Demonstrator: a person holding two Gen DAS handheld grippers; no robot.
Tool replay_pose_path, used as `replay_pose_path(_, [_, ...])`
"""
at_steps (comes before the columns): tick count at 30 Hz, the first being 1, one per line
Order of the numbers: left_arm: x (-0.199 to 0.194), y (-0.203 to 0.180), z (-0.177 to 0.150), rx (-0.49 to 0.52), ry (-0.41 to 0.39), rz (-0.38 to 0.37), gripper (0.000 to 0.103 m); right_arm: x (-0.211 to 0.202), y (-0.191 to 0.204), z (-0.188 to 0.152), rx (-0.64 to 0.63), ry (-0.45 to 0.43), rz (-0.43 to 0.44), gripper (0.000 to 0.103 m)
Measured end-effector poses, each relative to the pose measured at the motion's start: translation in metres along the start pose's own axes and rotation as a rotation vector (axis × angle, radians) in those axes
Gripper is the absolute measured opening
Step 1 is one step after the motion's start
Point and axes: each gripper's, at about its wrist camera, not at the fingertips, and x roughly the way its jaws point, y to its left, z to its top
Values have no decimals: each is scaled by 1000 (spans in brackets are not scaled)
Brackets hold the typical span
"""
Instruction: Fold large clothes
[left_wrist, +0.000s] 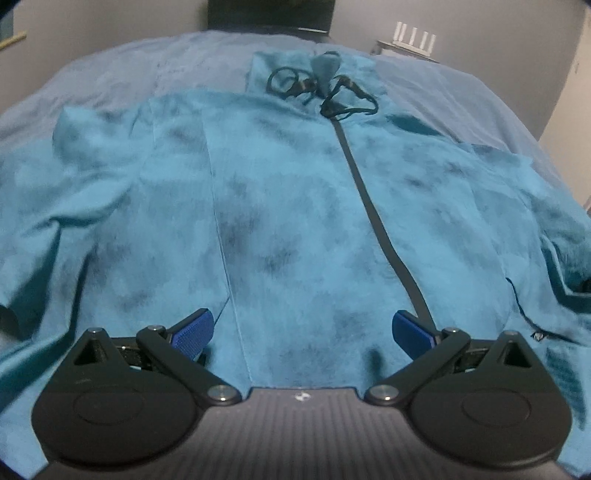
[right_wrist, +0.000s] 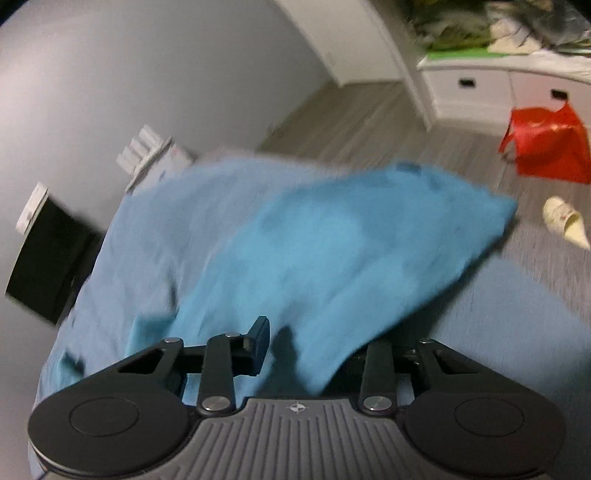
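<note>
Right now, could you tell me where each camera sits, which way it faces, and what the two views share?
Left wrist: on the left gripper, looking down and forward over the teal jacket spread on the bed; only its open fingers show.
Right wrist: on the right gripper, facing a lifted fold of the jacket, with floor and a red bag beyond; one finger shows, the other is under cloth.
Shared: jacket and bed.
</note>
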Motion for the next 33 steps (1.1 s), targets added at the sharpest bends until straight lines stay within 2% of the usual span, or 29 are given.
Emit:
replay_pose_path(5, [15, 5, 1, -34, 46, -8, 103, 18, -35, 31, 75, -144, -38, 33])
replay_pose_path(9, [31, 2, 0, -17, 105, -10, 103, 35, -80, 37, 203, -196, -3, 19])
replay_pose_path(14, [38, -1, -2, 5, 105, -12, 103, 33, -89, 37, 145, -252, 1, 15])
replay_pose_path(16, [37, -1, -3, 7, 103, -9, 103, 19, -72, 33, 82, -289, 1, 11])
replay_pose_path(19, [36, -2, -5, 8, 100, -7, 103, -5, -50, 25, -32, -342, 45, 6])
replay_pose_path(23, [34, -4, -5, 11, 96, -7, 103, -52, -2, 7, -275, -417, 129, 4])
replay_pose_path(28, [31, -3, -7, 10, 87, -12, 103, -119, 74, -32, -563, -515, 326, 4])
replay_pose_path(33, [29, -2, -7, 4, 81, -19, 103, -166, 146, -98, -782, -479, 528, 4])
